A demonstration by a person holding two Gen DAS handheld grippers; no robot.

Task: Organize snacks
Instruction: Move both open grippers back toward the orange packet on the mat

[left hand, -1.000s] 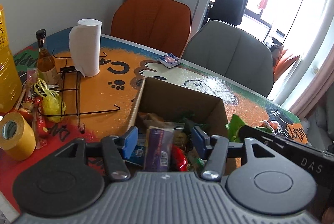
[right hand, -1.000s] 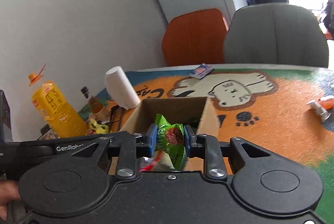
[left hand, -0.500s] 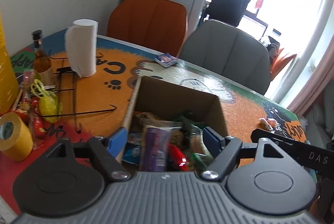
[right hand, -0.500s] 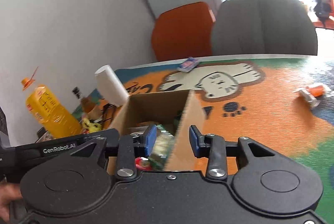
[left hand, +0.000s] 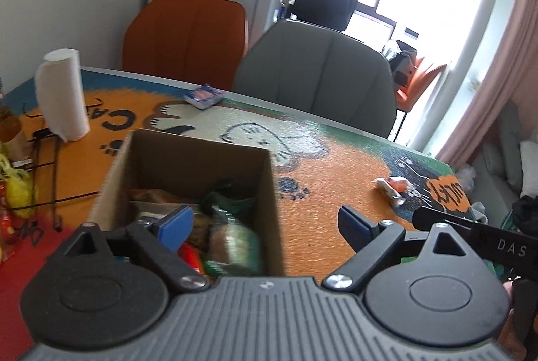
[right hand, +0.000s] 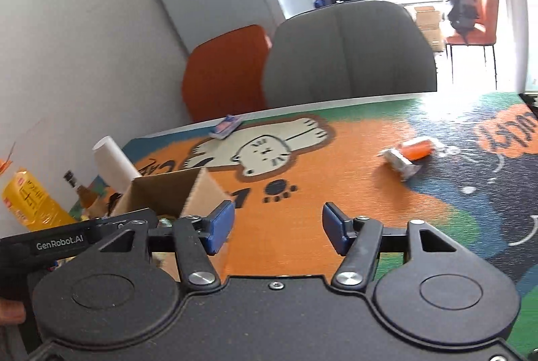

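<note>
An open cardboard box [left hand: 198, 156] holds several snack packets [left hand: 232, 240]; it also shows at the lower left of the right wrist view [right hand: 168, 189]. My left gripper [left hand: 265, 226] is open and empty, straddling the box's right wall. My right gripper [right hand: 277, 228] is open and empty, over the orange mat just right of the box. An orange and silver snack packet [left hand: 391, 188] lies on the mat at the right and shows in the right wrist view [right hand: 408, 154]. A small blue packet [left hand: 203, 96] lies near the far table edge.
A paper towel roll [left hand: 62, 95], a black wire rack [left hand: 47, 159] and a yellow bag [left hand: 15, 186] stand left of the box. A yellow bottle [right hand: 30, 203] and a small glass bottle [right hand: 82, 193] are at far left. Orange [left hand: 186, 36] and grey [left hand: 316, 75] chairs stand behind the table.
My right gripper opened and let the green packet drop into the box, then swung right over the mat. My left gripper opened wider and shifted right.
</note>
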